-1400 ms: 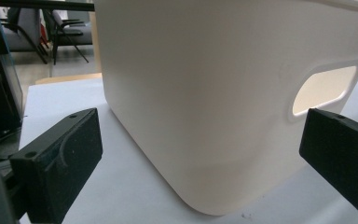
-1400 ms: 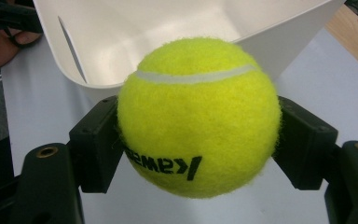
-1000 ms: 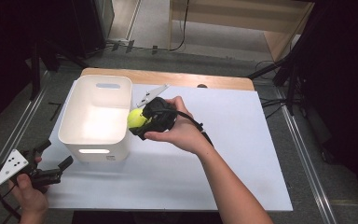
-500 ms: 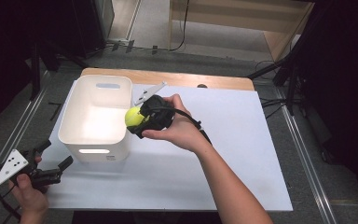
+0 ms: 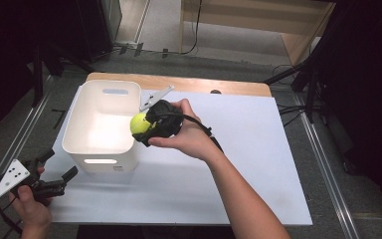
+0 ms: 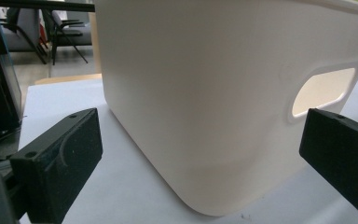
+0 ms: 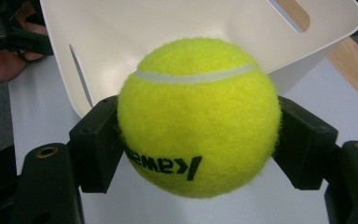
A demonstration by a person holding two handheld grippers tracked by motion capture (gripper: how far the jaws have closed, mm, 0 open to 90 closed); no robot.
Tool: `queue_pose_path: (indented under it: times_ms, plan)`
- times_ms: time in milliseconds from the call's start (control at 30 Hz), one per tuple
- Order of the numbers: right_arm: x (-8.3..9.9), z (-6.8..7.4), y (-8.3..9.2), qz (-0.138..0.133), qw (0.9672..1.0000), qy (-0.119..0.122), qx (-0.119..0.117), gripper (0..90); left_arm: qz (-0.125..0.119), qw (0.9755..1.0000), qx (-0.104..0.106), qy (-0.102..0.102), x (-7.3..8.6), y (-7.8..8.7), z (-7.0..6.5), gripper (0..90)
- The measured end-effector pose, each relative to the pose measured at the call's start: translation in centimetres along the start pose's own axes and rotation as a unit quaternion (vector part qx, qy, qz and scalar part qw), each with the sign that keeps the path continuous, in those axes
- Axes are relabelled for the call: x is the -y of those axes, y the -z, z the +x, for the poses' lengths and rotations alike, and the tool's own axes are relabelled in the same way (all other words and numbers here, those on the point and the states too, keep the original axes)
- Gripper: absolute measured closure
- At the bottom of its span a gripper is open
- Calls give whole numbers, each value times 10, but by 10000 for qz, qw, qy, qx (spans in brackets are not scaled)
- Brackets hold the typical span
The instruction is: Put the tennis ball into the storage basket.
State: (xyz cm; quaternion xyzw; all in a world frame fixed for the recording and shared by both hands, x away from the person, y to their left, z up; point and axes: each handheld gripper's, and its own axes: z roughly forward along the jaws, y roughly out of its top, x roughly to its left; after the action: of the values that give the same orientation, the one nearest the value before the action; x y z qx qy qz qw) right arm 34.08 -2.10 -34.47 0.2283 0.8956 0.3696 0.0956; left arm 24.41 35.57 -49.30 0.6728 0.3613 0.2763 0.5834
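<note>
Ball (image 5: 139, 123) moved over bin (image 5: 74, 128) rim — R gripper (image 5: 146, 127) clamping.

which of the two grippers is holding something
The right gripper, shut on the tennis ball at the white bin's rim. The left gripper is open and holds nothing.

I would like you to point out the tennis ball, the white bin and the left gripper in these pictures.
tennis ball (image 7: 199, 116): right gripper view, middle of its yellow felt.
white bin (image 5: 82, 119): high view, its left wall.
left gripper (image 5: 58, 169): high view, midway between its two open fingers.
</note>
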Motion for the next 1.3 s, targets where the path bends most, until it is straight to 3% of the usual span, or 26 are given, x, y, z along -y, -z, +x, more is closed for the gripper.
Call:
queue_pose_path:
  times_ms: [1300]
  plan:
    - [-24, 9, -17, 1, 9997, 178, -155, 242, -3, 10000, 18, -4, 0, 0, 0, 0]
